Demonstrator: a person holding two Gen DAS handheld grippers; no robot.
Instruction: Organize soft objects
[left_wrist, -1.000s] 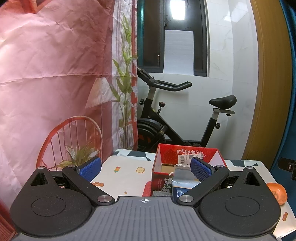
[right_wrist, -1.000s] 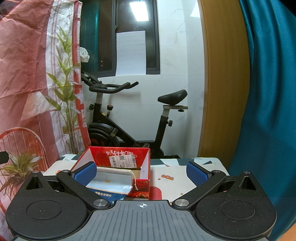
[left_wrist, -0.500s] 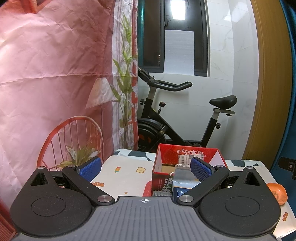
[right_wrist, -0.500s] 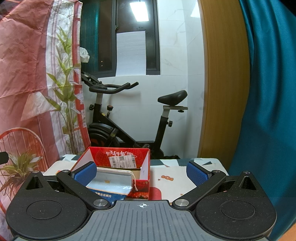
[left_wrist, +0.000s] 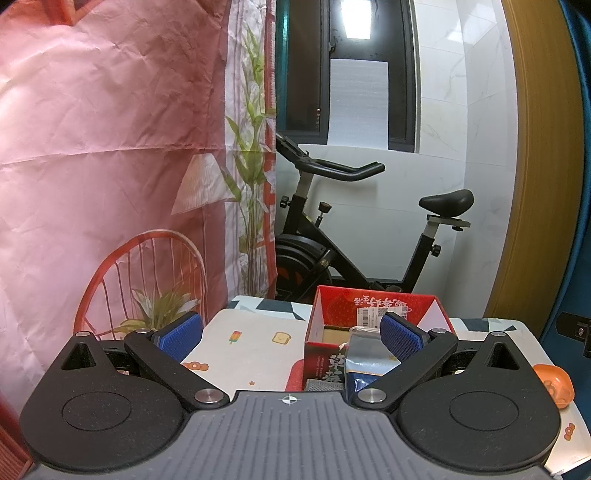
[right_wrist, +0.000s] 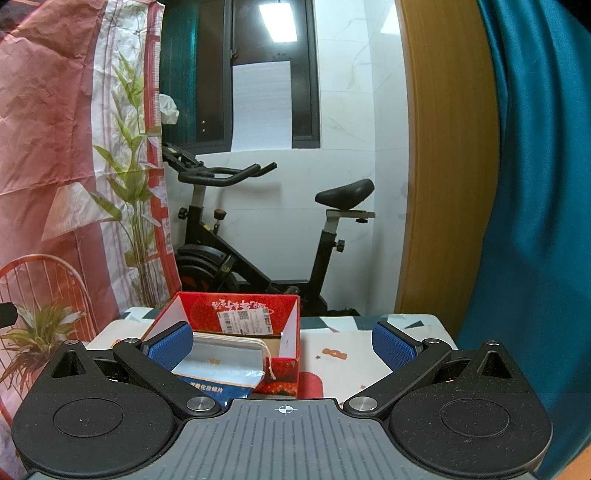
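Observation:
An open red cardboard box (left_wrist: 332, 306) (right_wrist: 240, 306) stands on the patterned table. A silver and blue soft pouch (left_wrist: 365, 358) (right_wrist: 221, 365) leans at the box's near side, with its top inside the box. A grey soft item (left_wrist: 321, 386) lies at the box's near foot. An orange soft toy (left_wrist: 554, 380) lies on the table at the right. My left gripper (left_wrist: 290, 338) is open and empty, above the table left of the box. My right gripper (right_wrist: 282, 343) is open and empty, with the box's right corner between its fingers.
The table (left_wrist: 255, 343) (right_wrist: 340, 362) has a white cloth with small prints. A pink printed curtain (left_wrist: 110, 166) hangs to the left, an exercise bike (left_wrist: 332, 236) stands behind the table, and a teal curtain (right_wrist: 535, 184) hangs at the right.

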